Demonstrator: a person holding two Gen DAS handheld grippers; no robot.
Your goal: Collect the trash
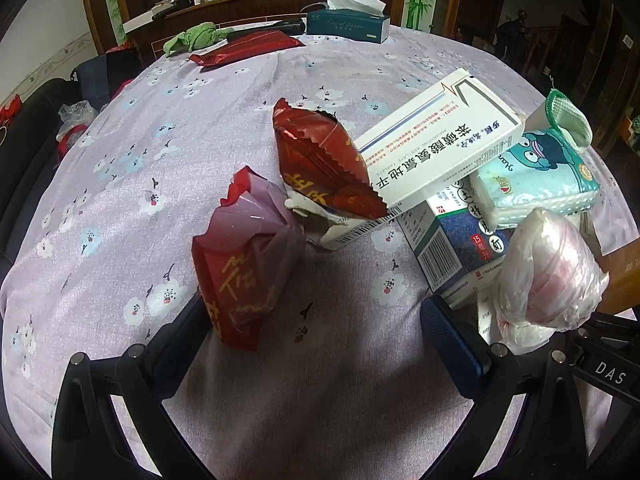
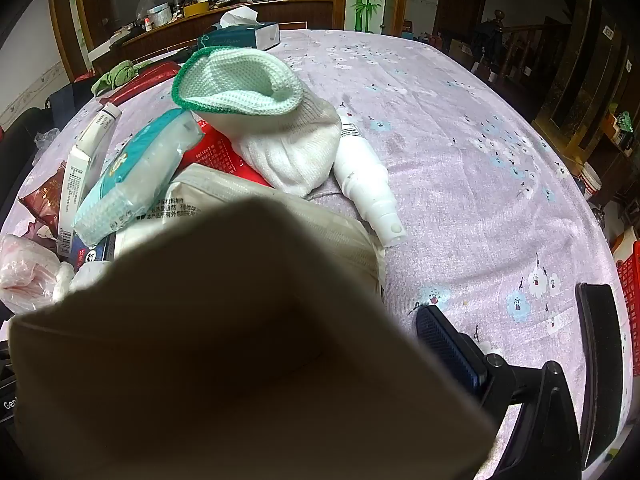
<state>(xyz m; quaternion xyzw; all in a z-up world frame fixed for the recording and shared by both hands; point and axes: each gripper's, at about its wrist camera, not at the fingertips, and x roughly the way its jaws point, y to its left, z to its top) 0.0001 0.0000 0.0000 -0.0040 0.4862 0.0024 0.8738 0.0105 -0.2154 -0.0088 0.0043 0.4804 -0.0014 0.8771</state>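
In the left wrist view my left gripper [image 1: 316,320] is open above the lilac flowered tablecloth [image 1: 160,152]. A crumpled red wrapper [image 1: 244,256] lies against its left finger. A second torn red wrapper [image 1: 324,168] leans on a white medicine box [image 1: 436,140]. A crumpled pink plastic bag [image 1: 552,276] lies by the right finger. In the right wrist view a tan paper bag [image 2: 240,344] fills the lower left and hides the right gripper's left finger; the right finger [image 2: 448,348] shows. A white spray bottle [image 2: 368,180] lies ahead.
A pile holds a teal tissue pack [image 1: 536,176], a blue medicine box [image 1: 460,244] and a knitted white cap with a green rim [image 2: 256,96]. A tissue box [image 1: 348,24], a green cloth [image 1: 196,38] and a red pouch [image 1: 248,50] lie at the far edge. A red basket [image 2: 630,280] stands right.
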